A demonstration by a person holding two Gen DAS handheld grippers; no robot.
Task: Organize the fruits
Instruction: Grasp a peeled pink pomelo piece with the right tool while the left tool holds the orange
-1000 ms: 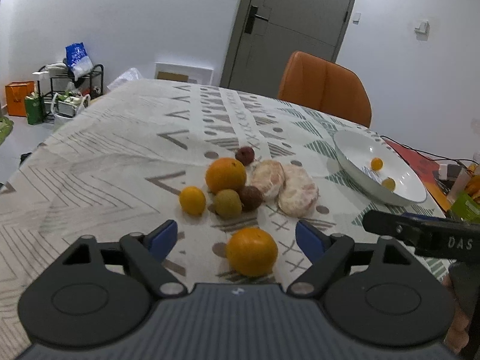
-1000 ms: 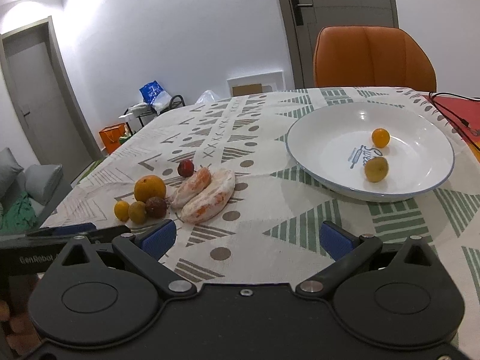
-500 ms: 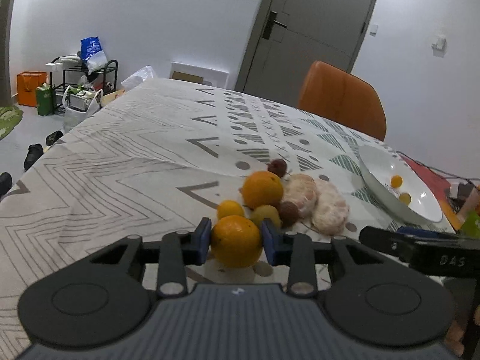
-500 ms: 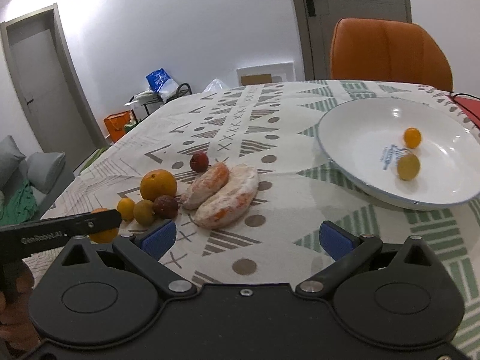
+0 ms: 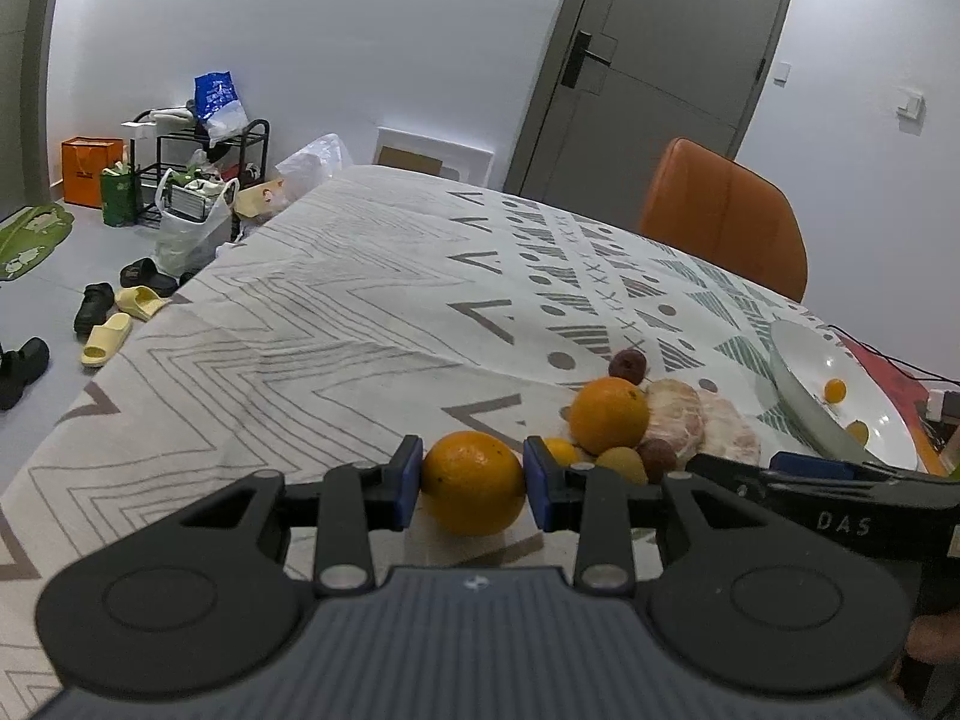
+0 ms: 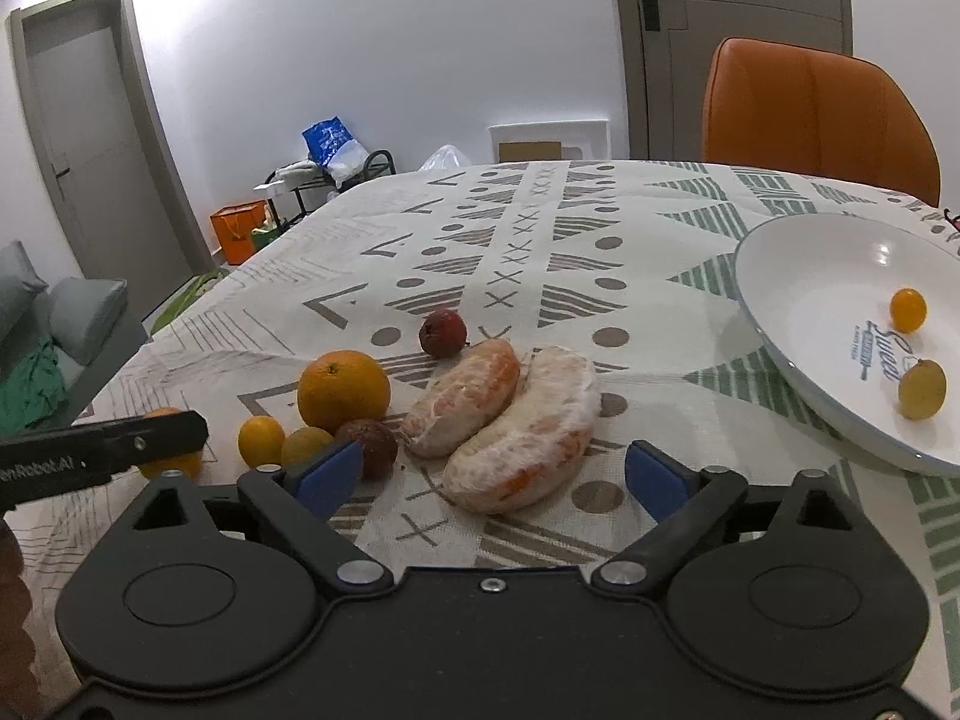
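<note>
The left gripper (image 5: 474, 483) has its jaws clamped on an orange (image 5: 473, 482) just above the tabletop (image 5: 360, 312); the right gripper (image 6: 492, 471) waits, jaws apart. The round, smooth orange could slip out en route to the plate (image 6: 798, 276) at far right, scattering the 2 fruits there.

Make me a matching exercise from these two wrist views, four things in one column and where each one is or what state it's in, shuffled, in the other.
Things:
1. orange
2. right gripper
3. two small yellow fruits
4. dark red fruit

States:
A. lying in the white plate
B. open, holding nothing
C. clamped between the left gripper pads
D. on the tablecloth, just beyond the peeled citrus pieces

Pairs: 1-C, 2-B, 3-A, 4-D
</note>
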